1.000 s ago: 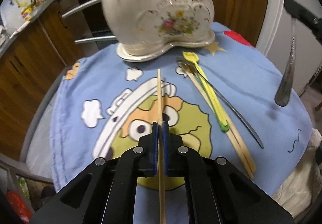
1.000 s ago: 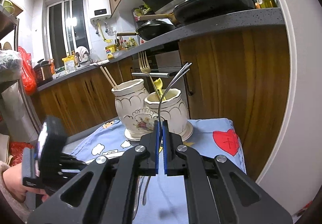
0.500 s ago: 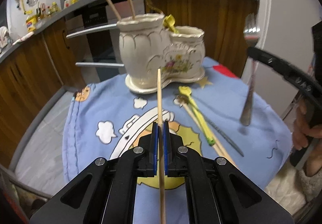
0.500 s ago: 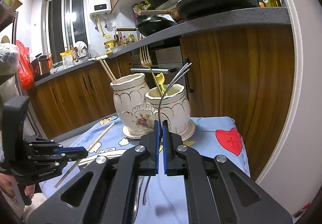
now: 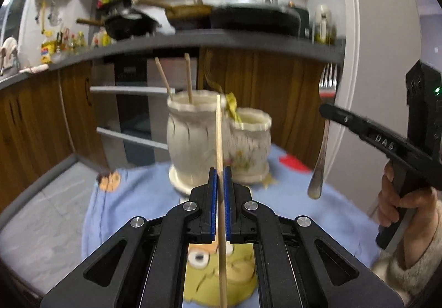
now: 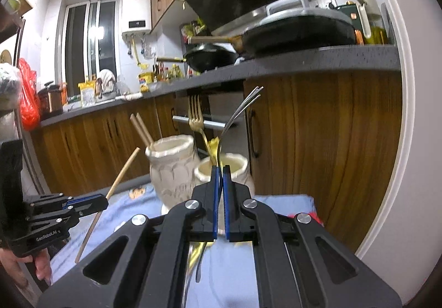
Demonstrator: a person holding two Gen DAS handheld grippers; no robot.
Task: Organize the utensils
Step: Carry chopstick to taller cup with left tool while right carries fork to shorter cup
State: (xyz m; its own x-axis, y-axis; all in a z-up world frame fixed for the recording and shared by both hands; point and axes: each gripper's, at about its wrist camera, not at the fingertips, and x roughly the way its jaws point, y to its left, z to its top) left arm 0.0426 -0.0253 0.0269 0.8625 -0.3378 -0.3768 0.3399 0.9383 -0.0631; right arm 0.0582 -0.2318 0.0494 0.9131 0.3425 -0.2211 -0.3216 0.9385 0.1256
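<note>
**Chopstick and fork held upright, holder dead ahead**

Left gripper [image 5: 220, 169] jaws clamped on a wooden chopstick [image 5: 219, 128], long axis near vertical, tip level with the rim of the tall pot [image 5: 190, 136] straight ahead of the jaws. Right gripper [image 6: 220, 169] jaws clamped on a steel fork [image 6: 237, 111], tines up, short pot [image 6: 237, 169] directly beyond. Judged: each jaw pair nearer its own pot
</note>
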